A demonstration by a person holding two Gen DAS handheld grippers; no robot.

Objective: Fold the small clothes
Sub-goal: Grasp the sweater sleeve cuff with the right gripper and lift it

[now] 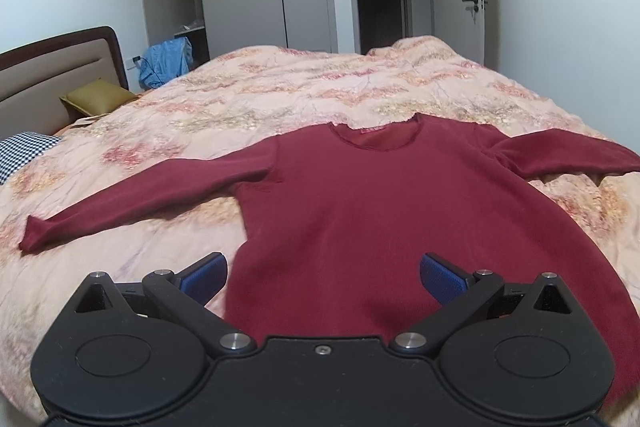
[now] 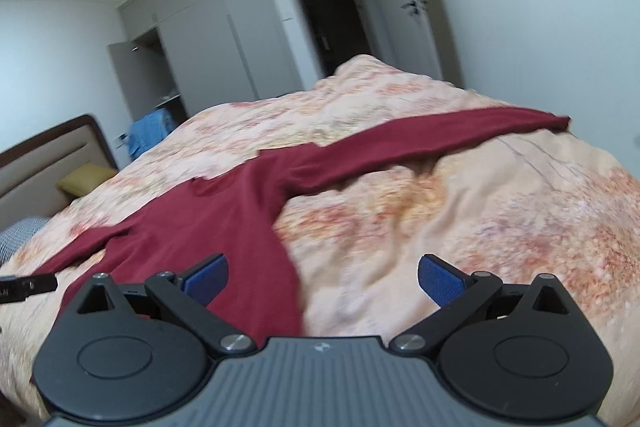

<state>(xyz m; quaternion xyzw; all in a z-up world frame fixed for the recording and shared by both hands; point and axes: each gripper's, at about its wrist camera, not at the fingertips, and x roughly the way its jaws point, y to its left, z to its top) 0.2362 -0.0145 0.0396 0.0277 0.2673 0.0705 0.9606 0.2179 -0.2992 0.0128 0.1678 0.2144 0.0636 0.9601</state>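
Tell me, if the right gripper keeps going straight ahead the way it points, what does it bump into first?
Probably the flowery quilt. The right gripper is open and aims at bare quilt just beside the red shirt, whose edge lies by its left finger. Depth is hard to judge, so it might brush the shirt's side first.

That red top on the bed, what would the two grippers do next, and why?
Probably close on a sleeve and fold it inward: the red top lies flat on the quilt with sleeves spread, and both the left gripper and right gripper are open, holding nothing.
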